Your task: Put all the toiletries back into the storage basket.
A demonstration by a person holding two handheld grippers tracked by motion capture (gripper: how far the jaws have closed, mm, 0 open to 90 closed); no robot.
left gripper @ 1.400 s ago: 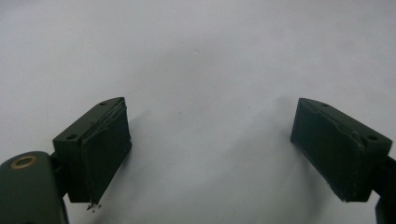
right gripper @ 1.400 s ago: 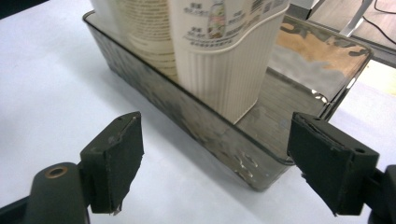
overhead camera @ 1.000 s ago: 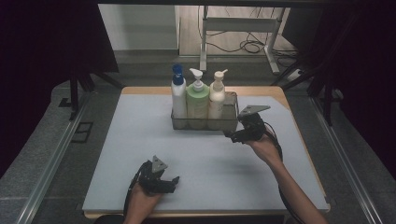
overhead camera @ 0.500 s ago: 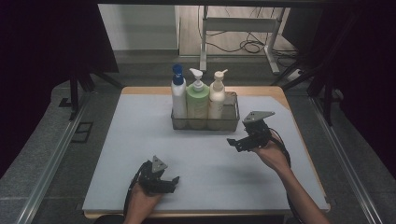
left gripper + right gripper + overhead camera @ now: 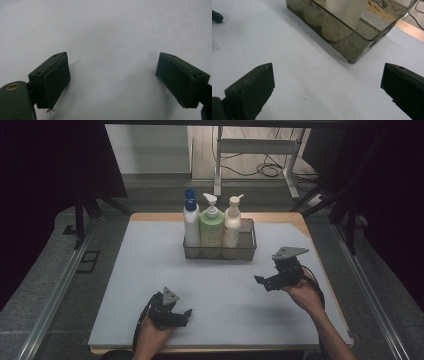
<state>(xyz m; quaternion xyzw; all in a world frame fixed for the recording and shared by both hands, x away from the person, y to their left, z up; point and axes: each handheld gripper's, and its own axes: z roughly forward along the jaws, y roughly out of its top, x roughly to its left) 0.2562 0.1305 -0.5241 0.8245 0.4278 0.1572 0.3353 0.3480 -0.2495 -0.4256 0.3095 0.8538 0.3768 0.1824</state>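
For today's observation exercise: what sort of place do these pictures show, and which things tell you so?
Probably a lab or test bench rather than a home: a table under a plain grey mat, dark curtains around it, a metal stand with loose cables on the floor behind, and a staged basket of pump bottles.

Your worktop [image 5: 150,240] is wood w/ a pale grey mat [image 5: 220,295] over nearly all of it; bare wood shows along the far edge and at the far right corner. On the mat, toward the far side, approx. centre, sits a dark see-through caddy [image 5: 220,251]. Your left tool [image 5: 182,314] rests low on the mat at the near edge, well apart from the caddy.
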